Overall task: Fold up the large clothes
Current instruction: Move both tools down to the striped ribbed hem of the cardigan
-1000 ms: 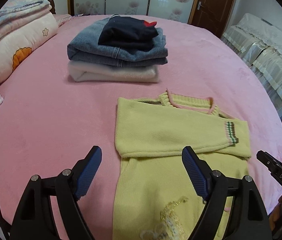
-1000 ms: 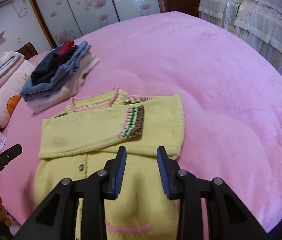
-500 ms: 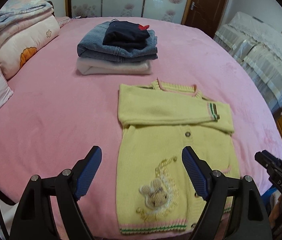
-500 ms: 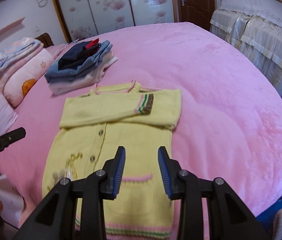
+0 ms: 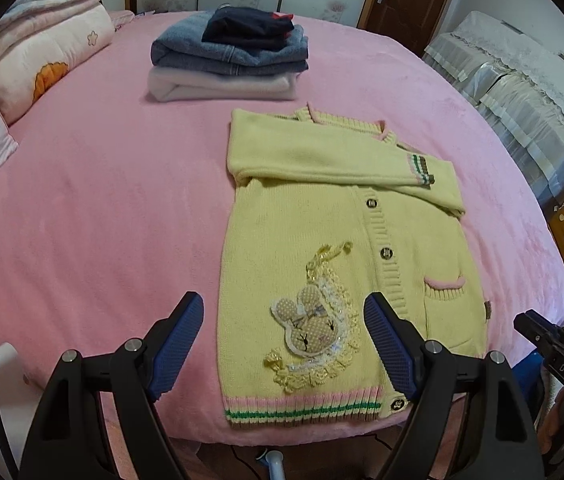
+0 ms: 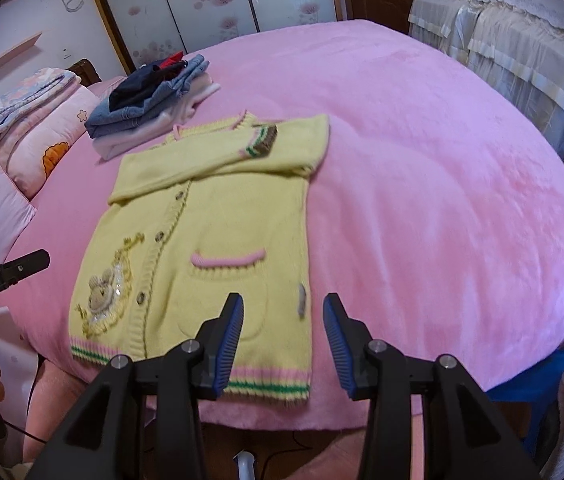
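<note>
A yellow knitted cardigan lies flat on the pink bed, sleeves folded across its chest, hem toward me. It has a rabbit patch and a pink-trimmed pocket. It also shows in the right wrist view. My left gripper is open and empty above the hem's left part. My right gripper is open and empty above the hem's right corner. The right gripper's body shows at the left view's edge.
A stack of folded clothes sits at the far middle of the bed, also in the right wrist view. Folded quilts and pillows lie at the left. A covered sofa stands to the right.
Both grippers have pulled back toward the bed's near edge, so the whole cardigan down to its hem is now in view. The right gripper's jaws have opened wider.
</note>
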Available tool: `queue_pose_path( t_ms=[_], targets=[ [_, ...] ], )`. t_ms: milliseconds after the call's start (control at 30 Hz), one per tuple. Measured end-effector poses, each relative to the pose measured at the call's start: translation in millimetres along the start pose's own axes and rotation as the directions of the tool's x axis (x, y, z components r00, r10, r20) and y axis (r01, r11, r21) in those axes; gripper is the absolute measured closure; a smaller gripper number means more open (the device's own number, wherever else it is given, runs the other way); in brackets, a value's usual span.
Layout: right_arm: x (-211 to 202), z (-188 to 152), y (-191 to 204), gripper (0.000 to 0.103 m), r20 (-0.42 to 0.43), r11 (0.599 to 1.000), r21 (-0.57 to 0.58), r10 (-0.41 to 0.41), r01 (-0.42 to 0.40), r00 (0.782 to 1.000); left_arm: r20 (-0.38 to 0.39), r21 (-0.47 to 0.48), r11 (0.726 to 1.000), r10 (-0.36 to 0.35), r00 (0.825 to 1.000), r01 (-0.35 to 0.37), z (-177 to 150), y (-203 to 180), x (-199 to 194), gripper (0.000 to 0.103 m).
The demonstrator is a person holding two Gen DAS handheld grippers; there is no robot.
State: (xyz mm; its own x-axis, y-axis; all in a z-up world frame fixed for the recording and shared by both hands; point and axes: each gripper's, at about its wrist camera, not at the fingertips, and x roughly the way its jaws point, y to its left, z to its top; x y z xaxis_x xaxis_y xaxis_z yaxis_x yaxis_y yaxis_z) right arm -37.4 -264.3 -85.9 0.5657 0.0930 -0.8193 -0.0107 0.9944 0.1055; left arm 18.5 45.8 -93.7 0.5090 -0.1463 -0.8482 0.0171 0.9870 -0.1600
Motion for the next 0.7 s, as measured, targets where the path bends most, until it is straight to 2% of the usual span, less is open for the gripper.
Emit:
queue_pose_path(
  t_ms=[100, 200, 267, 333, 500, 567, 700],
  targets=[
    [8.5, -5.6, -5.3, 0.061, -0.035, 1.000, 0.008, 0.006, -0.006, 0.999, -0.039, 0.006, 1.000, -0.002, 0.999, 0.003, -8.7, 5.8, 13.9, 0.022],
    [17.8, -11.1, -12.4, 0.061, -0.049, 0.999, 0.018, 0.029, -0.028, 0.998, -0.108, -0.011, 1.000, -0.005, 0.994, 0.004, -24.0, 20.9, 31.6, 0.022],
    [26.1, -14.6, -21.0, 0.061, -0.073, 0.999, 0.039, 0.040, -0.038, 0.997, -0.172, -0.026, 0.999, -0.032, 0.985, 0.028, -38.0, 35.1, 44.9, 0.022],
    [34.2, -19.1, -31.8, 0.061, -0.098, 0.997, 0.060, 0.062, -0.056, 0.993, -0.193, -0.040, 0.998, -0.060, 0.979, 0.053, -49.1, 46.2, 51.6, 0.022],
    [43.1, -28.7, -42.6, 0.061, -0.140, 0.985, 0.080, 0.163, -0.153, 0.977, -0.166, -0.088, 0.985, -0.163, 0.973, 0.150, -65.9, 64.7, 55.5, 0.022],
    [45.9, -31.4, -40.2, 0.061, -0.155, 0.980, 0.062, 0.199, -0.191, 0.968, -0.157, -0.107, 0.974, -0.213, 0.964, 0.198, -72.4, 70.3, 55.2, 0.022],
    [55.1, -39.3, -35.2, 0.061, -0.195, 0.969, 0.024, 0.246, -0.246, 0.950, -0.144, -0.117, 0.965, -0.252, 0.957, 0.236, -79.0, 76.1, 56.2, 0.022]
  ],
)
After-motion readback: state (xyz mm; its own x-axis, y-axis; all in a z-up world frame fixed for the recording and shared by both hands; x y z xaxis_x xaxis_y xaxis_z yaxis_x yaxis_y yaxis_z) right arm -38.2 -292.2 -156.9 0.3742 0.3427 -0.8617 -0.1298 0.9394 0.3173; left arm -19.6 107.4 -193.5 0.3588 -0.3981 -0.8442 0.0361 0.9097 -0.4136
